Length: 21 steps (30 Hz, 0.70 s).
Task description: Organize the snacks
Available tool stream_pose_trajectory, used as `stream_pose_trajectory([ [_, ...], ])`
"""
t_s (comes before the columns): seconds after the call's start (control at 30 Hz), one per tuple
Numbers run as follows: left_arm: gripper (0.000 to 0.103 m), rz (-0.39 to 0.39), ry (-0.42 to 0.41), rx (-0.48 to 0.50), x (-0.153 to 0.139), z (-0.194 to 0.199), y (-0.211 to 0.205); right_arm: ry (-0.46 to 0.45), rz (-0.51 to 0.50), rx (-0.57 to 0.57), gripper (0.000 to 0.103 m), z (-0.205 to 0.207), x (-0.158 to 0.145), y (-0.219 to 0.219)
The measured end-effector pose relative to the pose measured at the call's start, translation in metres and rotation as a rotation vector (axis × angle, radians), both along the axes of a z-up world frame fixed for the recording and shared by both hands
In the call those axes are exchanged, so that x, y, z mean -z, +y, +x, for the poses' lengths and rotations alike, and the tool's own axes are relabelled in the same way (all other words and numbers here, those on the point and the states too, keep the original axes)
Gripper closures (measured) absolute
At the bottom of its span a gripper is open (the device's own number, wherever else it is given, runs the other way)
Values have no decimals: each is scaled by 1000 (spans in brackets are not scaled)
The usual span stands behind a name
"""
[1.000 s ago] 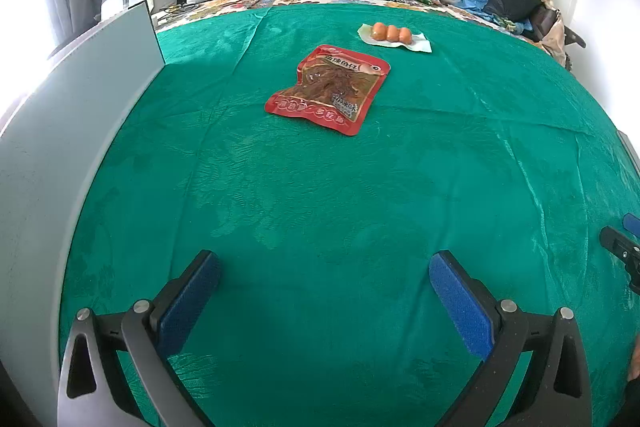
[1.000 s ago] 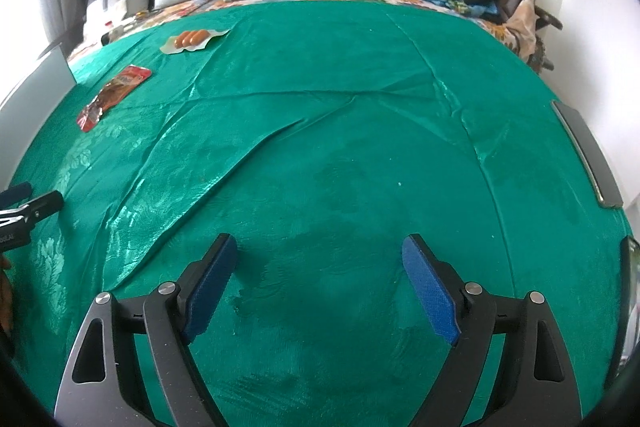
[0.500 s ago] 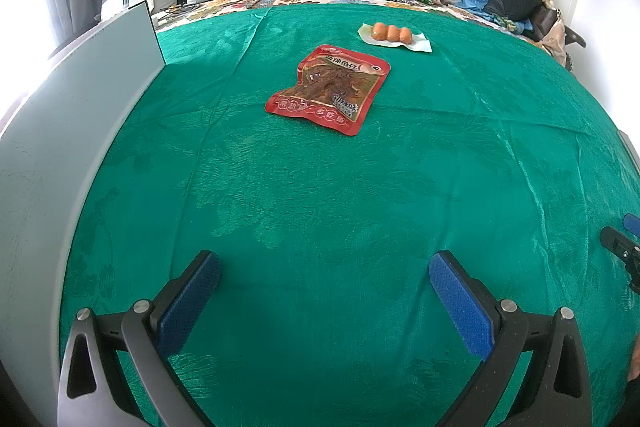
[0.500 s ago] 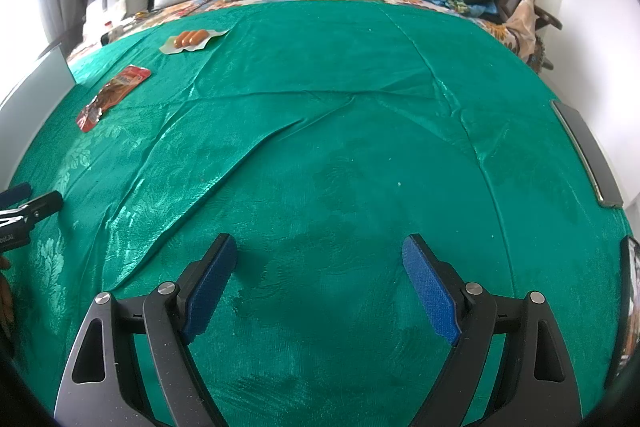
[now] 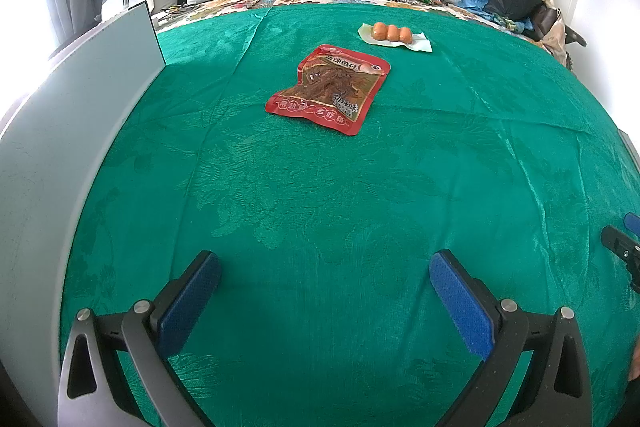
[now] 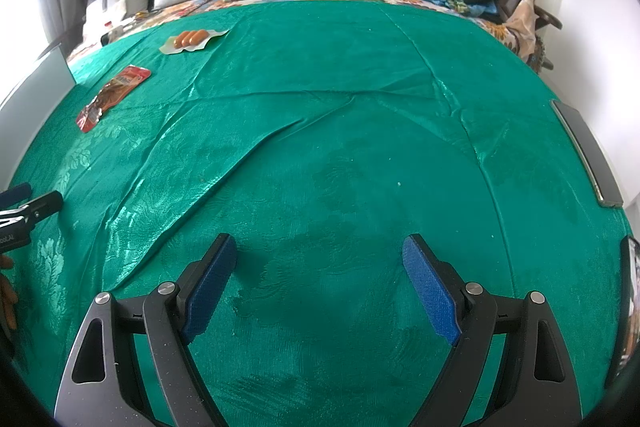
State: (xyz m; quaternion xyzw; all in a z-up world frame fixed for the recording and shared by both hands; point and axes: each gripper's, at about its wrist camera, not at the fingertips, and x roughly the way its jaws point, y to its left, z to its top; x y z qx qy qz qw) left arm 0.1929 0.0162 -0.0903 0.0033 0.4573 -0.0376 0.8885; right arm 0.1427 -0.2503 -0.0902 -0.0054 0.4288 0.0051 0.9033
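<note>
Red snack pouch (image 5: 329, 89) bears unreadable Chinese print; both grippers' fingers (image 5: 188, 301) (image 6: 430, 291) spread, empty.

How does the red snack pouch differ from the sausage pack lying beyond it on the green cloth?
The red snack pouch is larger, red, printed, with brown strips showing; the sausage pack is smaller, pale, clear over three orange sausages. The red snack pouch lies nearer the left claw, the sausage pack farther back. Both lie flat, untouched, apart from each other.

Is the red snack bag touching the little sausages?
Apart. The left wrist view shows green cloth between the red snack bag and the sausage pack.
</note>
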Motion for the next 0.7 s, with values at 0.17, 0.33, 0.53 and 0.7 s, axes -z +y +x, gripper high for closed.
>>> stream_pose_trajectory([
  [0.17,0,-3,22,26,-1,1,2,0,0,0,16,0,0,0],
  [0.33,0,-10,177,120,-7,24,12,0,0,0,16,0,0,0],
  [0.53,1,-36,156,191,-44,89,19,0,0,0,16,0,0,0],
  [0.7,1,45,182,222,-32,147,-3,-1,2,-1,16,0,0,0],
])
